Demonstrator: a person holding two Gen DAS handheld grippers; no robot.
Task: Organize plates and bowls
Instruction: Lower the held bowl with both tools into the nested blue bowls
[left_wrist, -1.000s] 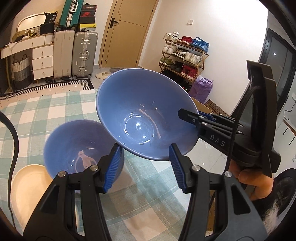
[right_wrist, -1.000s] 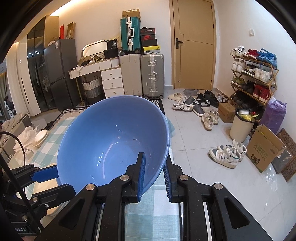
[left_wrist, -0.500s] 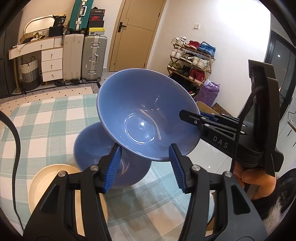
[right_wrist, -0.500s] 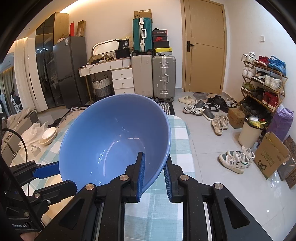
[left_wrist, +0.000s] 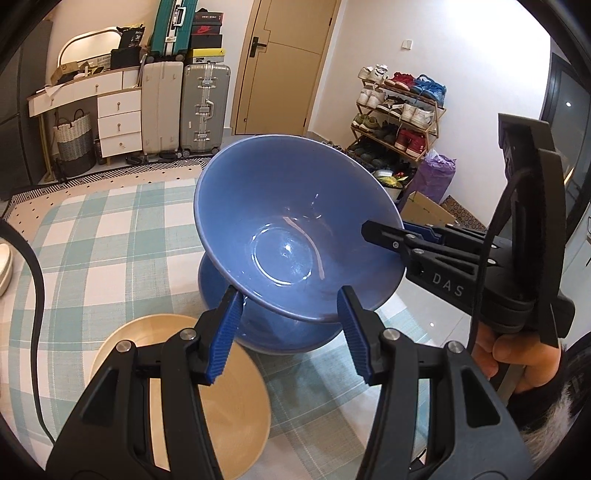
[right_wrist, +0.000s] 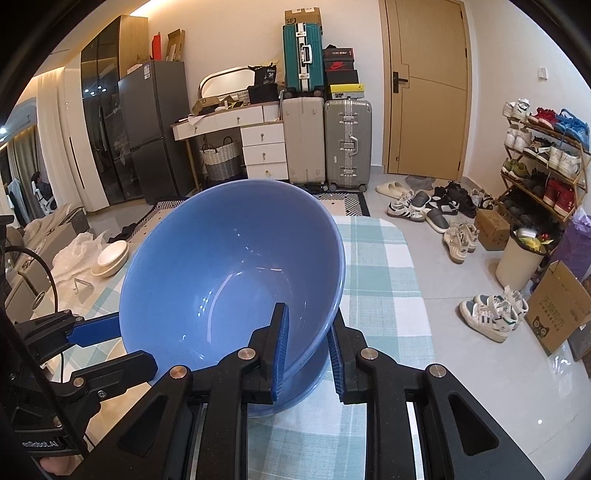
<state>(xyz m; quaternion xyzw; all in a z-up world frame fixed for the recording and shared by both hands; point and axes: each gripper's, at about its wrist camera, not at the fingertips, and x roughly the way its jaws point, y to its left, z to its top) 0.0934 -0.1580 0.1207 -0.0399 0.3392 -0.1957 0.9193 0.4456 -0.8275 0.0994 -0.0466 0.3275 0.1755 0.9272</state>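
The left gripper is matte black plastic with angular, cut-out arms, each fitted with silver round-headed screws. Its two fingers end in bright blue ribbed pads. A black cable curves along the left edge of the left wrist view. The right gripper has the same build: black speckled arms, silver screws, blue ribbed pads. Seen from the left wrist view, its body carries pale lettering "DAS" and a tall black upright plate. The right hand shows bare skin on its fingers, with a dark sleeve and pale fuzzy trim at the wrist.
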